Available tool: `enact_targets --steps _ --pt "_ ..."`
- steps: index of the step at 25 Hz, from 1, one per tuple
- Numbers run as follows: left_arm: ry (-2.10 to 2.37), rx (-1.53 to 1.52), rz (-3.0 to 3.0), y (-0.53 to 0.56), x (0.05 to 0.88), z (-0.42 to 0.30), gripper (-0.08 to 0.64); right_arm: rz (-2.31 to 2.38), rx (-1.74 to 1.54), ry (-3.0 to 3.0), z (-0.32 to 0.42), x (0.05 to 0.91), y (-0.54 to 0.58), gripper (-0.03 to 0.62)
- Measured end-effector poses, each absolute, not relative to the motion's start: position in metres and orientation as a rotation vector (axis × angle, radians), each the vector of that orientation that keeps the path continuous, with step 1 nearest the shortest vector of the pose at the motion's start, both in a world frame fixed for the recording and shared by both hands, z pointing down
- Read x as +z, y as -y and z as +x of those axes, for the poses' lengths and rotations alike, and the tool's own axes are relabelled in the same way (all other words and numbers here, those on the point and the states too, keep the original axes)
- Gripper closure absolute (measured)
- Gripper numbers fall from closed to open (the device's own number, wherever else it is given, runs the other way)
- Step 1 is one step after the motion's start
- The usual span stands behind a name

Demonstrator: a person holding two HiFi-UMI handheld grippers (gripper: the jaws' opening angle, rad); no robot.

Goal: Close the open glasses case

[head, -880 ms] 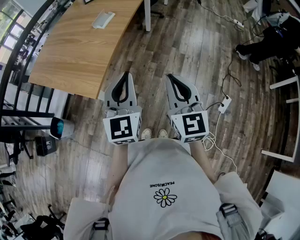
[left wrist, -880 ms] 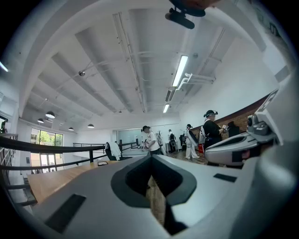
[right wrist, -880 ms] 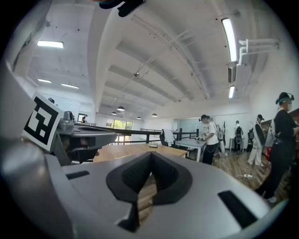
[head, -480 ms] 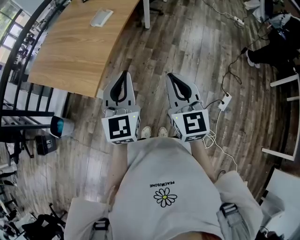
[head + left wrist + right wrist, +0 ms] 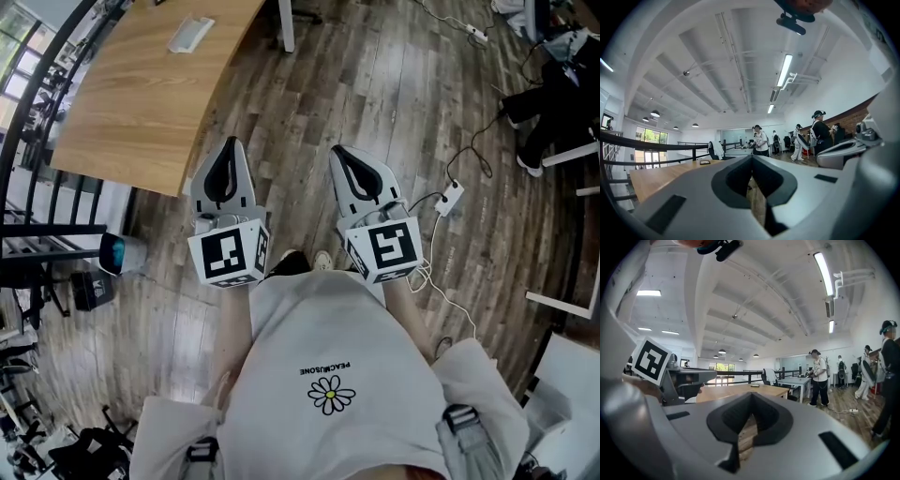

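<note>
The glasses case [image 5: 190, 34] is a small pale grey thing lying far off on the wooden desk [image 5: 141, 103] at the upper left of the head view. It also shows as a tiny dark shape [image 5: 705, 162] on the desk in the left gripper view, too small to tell whether it is open. Both grippers are held level over the wooden floor, side by side in front of the person's chest, well short of the desk. My left gripper [image 5: 225, 150] [image 5: 752, 157] is shut and empty. My right gripper [image 5: 339, 153] [image 5: 751, 394] is shut and empty too.
A black railing [image 5: 37, 187] runs along the desk's left side. A power strip [image 5: 450, 199] with a white cable lies on the floor to the right. Several people [image 5: 818, 376] stand by white tables across the room. A white table leg [image 5: 284, 26] stands beyond the desk.
My left gripper has shifted left, widening the gap between the two grippers. The desk and case have slid slightly up and left in the head view. The right gripper has kept still.
</note>
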State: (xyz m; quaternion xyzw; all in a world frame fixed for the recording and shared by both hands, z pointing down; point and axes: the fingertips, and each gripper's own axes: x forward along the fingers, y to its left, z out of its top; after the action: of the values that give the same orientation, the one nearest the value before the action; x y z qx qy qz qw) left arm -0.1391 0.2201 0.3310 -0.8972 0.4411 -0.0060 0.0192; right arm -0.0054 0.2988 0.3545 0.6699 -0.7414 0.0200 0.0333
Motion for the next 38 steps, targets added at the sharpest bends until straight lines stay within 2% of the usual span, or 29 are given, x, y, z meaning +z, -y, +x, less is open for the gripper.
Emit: enact_targets --steps 7,15,18,27,38 --pt "-1.421 0.042 -2.794 -0.203 0.339 -0.122 0.545 2.032 0.093 2.318 0.019 0.366 -0.293 0.586" --pt "-1.421 0.149 -2.791 -0.122 0.343 -0.089 0.545 1.960 -0.028 2.338 0.045 0.363 -0.222 0.586" --pt "-1.408 0.190 -2.775 -0.070 0.343 -0.072 0.545 1.900 -0.108 2.329 0.052 0.362 -0.172 0.586" --pt "-1.388 0.131 -2.755 0.075 0.352 -0.025 0.545 1.764 -0.066 2.359 0.076 0.373 -0.009 0.586" --pt "-1.480 0.150 -2.695 0.234 0.314 0.009 0.543 1.707 -0.134 2.483 0.109 0.326 0.188 0.586"
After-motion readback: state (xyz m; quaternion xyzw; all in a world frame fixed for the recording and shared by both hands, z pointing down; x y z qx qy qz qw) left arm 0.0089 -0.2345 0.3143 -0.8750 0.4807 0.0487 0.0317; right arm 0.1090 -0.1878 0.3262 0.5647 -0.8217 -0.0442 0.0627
